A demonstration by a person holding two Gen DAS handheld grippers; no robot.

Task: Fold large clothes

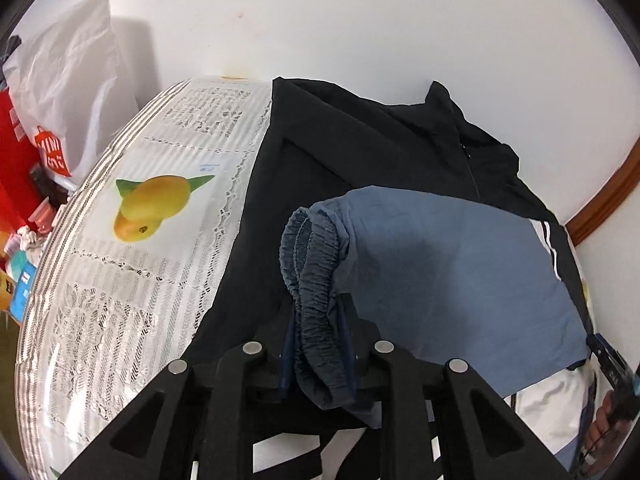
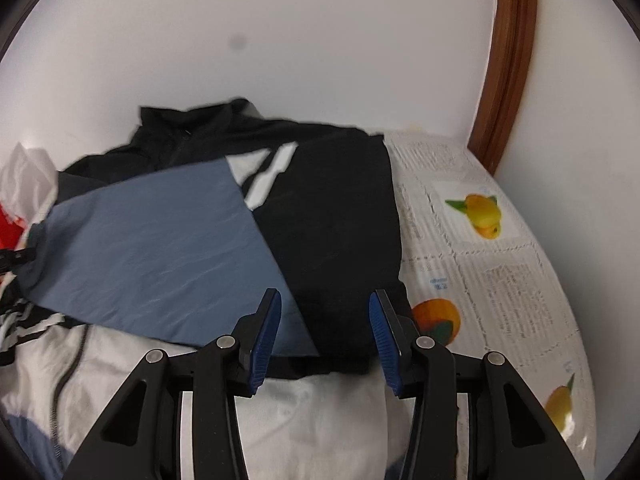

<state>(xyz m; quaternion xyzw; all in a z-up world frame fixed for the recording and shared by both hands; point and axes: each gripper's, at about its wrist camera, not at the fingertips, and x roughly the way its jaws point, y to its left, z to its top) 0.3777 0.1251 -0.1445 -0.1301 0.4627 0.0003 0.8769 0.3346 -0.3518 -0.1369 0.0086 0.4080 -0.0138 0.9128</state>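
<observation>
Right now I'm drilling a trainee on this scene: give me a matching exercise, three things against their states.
Things:
1. left tongs
2. right tongs
3. black jacket

States:
A. lying spread on the table
B. open, holding nothing
C. shut on the blue sleeve's elastic cuff

Pairs: 1-C, 2-B, 3-A

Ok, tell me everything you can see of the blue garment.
The blue garment is slate-blue, thin woven-looking cloth with a gathered elastic band at one end. That band is bunched and pinched in the left gripper. The rest spreads fairly flat, lightly wrinkled, over the black jacket. The open right gripper hovers at its near edge.
</observation>
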